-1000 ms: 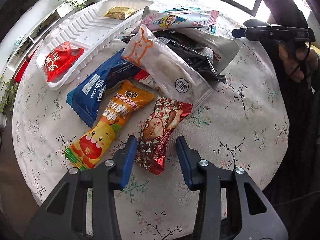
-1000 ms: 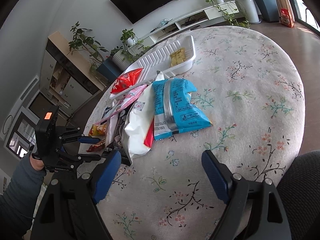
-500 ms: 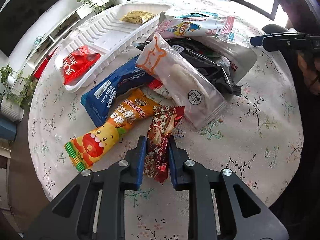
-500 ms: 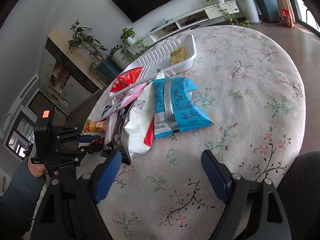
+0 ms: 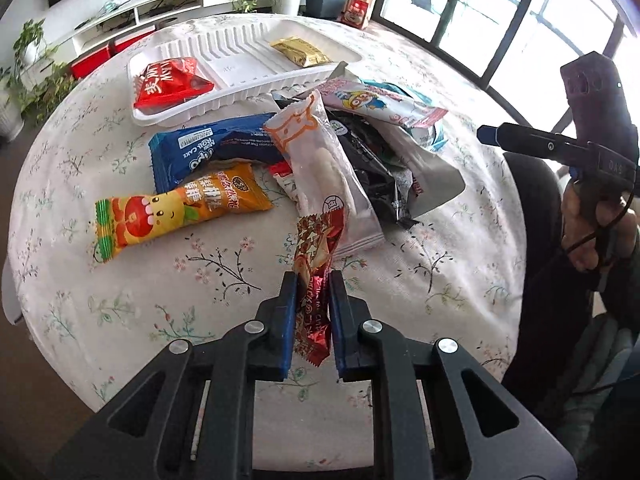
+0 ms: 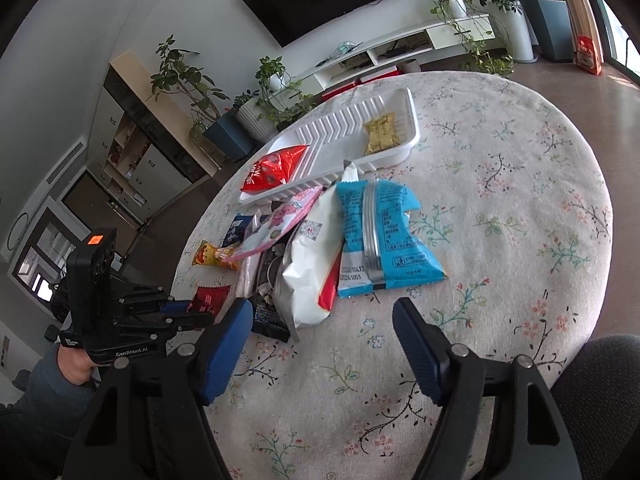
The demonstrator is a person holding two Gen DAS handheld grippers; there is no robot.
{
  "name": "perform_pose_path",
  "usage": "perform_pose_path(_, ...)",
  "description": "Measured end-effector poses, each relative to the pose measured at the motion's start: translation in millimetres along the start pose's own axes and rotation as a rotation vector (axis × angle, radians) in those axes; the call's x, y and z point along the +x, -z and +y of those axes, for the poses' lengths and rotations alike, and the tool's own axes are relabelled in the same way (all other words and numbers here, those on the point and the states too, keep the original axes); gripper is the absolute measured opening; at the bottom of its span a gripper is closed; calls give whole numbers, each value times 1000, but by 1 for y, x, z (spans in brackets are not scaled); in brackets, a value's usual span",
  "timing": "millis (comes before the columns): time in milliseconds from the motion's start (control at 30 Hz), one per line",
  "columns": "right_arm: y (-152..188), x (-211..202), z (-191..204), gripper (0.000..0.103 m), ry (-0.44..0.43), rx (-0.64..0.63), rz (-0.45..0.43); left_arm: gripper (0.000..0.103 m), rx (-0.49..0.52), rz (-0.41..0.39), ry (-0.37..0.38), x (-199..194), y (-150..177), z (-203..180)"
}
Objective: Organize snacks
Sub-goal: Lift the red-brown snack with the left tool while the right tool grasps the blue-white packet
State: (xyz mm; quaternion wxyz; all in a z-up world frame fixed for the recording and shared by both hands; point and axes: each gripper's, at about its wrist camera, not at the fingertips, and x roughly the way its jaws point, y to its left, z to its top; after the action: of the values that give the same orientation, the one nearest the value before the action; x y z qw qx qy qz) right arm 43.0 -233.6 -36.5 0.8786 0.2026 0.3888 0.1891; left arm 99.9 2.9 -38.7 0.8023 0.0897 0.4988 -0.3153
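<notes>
My left gripper is shut on a red-brown snack bar, whose far end hangs just above the flowered tablecloth. The right wrist view shows that left gripper at the left, with the red snack bar in it. My right gripper hovers over the near table with its jaws closing and nothing pressed between them. The white tray at the back holds a red packet and a gold packet.
A pile of snacks lies mid-table: a blue roll-cake pack, an orange pack, a clear white pack, a pink pack and a light blue bag. A dark chair stands at the right.
My left jaws closed on the red-brown snack bar and lifted it off the cloth as the wrist rolled. The right gripper rose a little and its jaws narrowed.
</notes>
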Motion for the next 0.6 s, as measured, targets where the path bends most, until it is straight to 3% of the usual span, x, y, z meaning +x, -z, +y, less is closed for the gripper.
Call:
perform_pose_path(167,-26,-2,32,73,12,-119,-24,14,-158,-109,62,-17,11,9)
perform_pose_path(267,-35,6,43,65,103,-179,-20,14,-236,-188,121,-29,19,14)
perform_pose_path(433,-44,31,2,65,247,-48,99,14,-319,-260,155,-40,29,21)
perform_pose_path(600,-48,40,-11,65,267,-46,106,14,-351,-268,167,-38,32,24)
